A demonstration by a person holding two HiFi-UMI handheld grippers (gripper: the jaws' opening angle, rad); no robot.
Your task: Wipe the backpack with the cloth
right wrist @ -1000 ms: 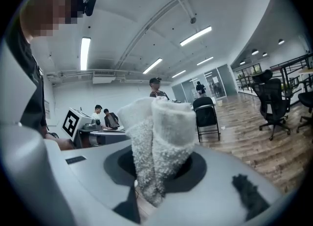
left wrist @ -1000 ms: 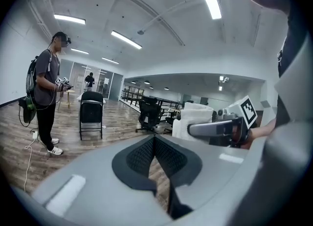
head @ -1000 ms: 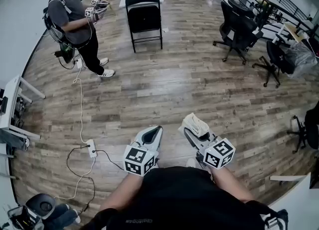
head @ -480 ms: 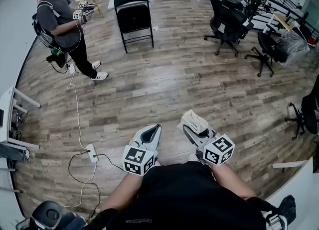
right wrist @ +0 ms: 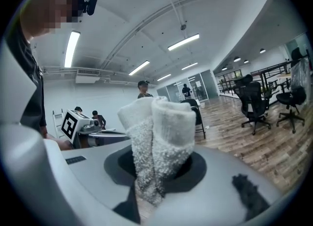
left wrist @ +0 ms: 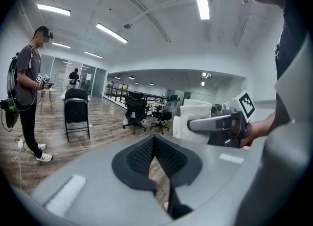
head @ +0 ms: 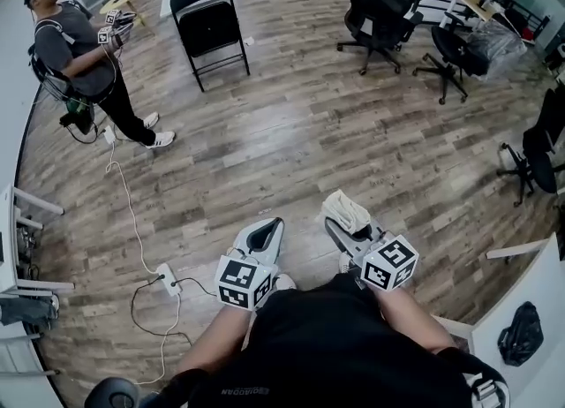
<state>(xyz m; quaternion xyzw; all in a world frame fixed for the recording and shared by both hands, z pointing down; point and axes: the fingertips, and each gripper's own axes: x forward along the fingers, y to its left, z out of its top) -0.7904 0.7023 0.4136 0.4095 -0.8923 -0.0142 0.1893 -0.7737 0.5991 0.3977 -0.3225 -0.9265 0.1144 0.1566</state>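
The right gripper (head: 342,224) has its fingers clamped on the cloth (right wrist: 157,142), which sticks out beyond their tips and may slip if dragged; the left gripper (head: 263,237) has fingers together, empty, and no backpack shows ahead of either.

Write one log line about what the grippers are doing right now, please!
left gripper: shut, empty | right gripper: shut on cloth | both held above wood floor | wiping: not started

Side by side and pointing forward, the left gripper (head: 274,223) has its jaws together, while the right gripper (head: 336,226) clamps a white cloth (head: 347,210).
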